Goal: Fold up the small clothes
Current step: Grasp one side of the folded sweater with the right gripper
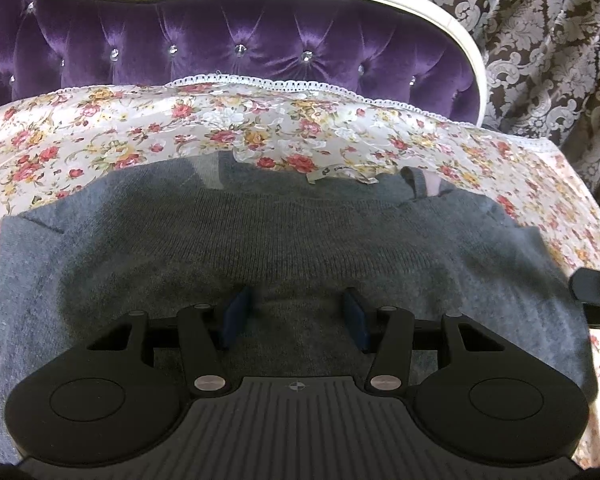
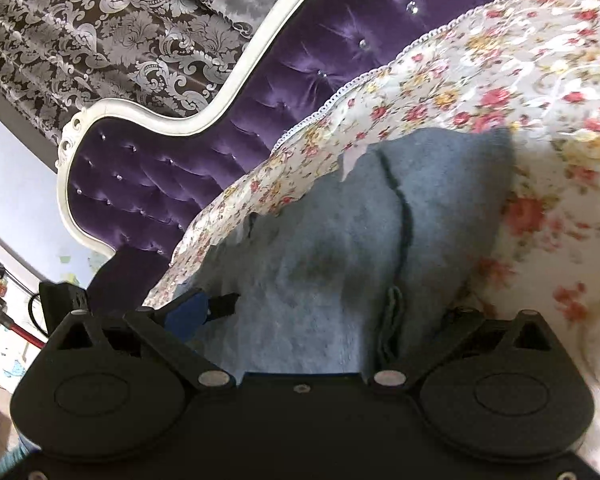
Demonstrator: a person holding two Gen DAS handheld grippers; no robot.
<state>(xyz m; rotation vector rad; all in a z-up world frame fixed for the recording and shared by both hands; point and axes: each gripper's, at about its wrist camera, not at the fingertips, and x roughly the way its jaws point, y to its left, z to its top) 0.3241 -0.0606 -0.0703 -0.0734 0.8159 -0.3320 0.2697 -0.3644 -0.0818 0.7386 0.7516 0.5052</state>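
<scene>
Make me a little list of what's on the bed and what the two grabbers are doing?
garment: grey knit sweater, spread on the bed
cover: floral bedspread with lace edge
behind: purple tufted headboard, patterned curtain
label: small white tag at the sweater's far edge
left gripper: jaws apart, blue pads resting on the sweater, nothing pinched
right gripper: low at the sweater's edge; one blue pad shows, the other is hidden by cloth, so its grip is unclear
</scene>
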